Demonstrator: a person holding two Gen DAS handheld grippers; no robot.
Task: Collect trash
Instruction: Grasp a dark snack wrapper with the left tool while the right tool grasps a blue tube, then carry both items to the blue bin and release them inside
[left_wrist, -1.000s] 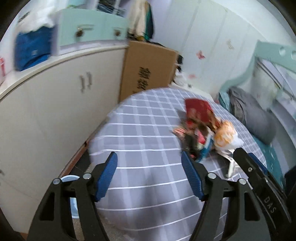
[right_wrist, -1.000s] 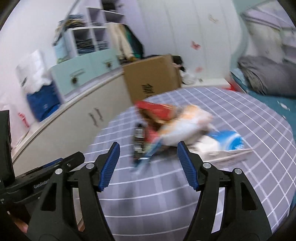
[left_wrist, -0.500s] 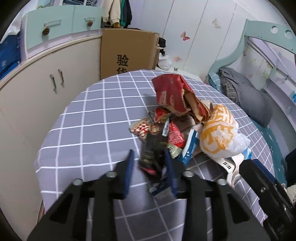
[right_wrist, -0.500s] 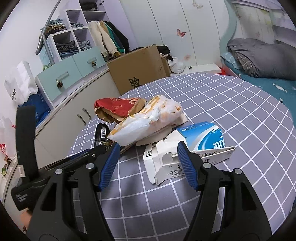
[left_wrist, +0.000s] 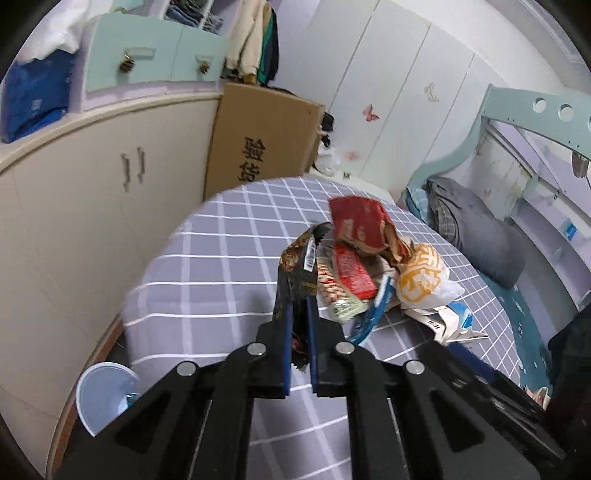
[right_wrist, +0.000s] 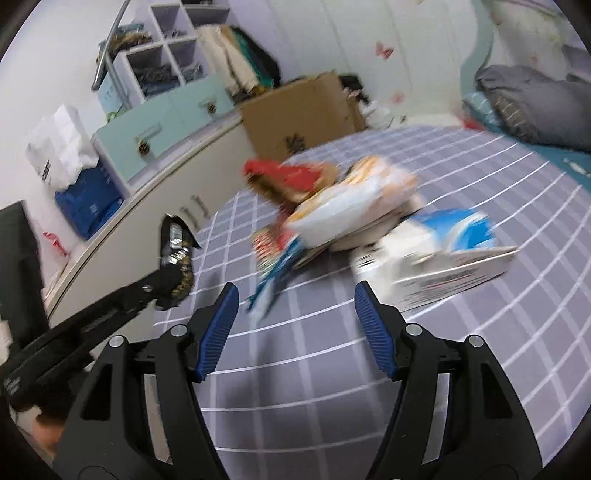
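My left gripper (left_wrist: 300, 314) has its jaws closing tight on a dark snack wrapper (left_wrist: 297, 258), whose pads pinch its lower end. The wrapper stands up out of the fingers, lifted clear of the trash pile. In the right wrist view the same wrapper (right_wrist: 175, 243) hangs at the left, off the cloth. The pile holds a red bag (left_wrist: 356, 221), a red packet (left_wrist: 349, 267), a white and orange plastic bag (left_wrist: 421, 278) and a blue and white carton (right_wrist: 443, 251). My right gripper (right_wrist: 295, 295) hovers before the pile, jaws closing slightly with nothing between them.
The round table has a grey checked cloth (left_wrist: 207, 266). A pale blue bin (left_wrist: 99, 391) sits on the floor at its lower left. A cardboard box (left_wrist: 266, 140) and cream cabinets (left_wrist: 92, 192) stand behind, and a bed (left_wrist: 476, 236) lies at the right.
The left jaws went from wide open to closed on the dark wrapper and lifted it out of the pile toward the left. The right view has dropped slightly and is blurred.
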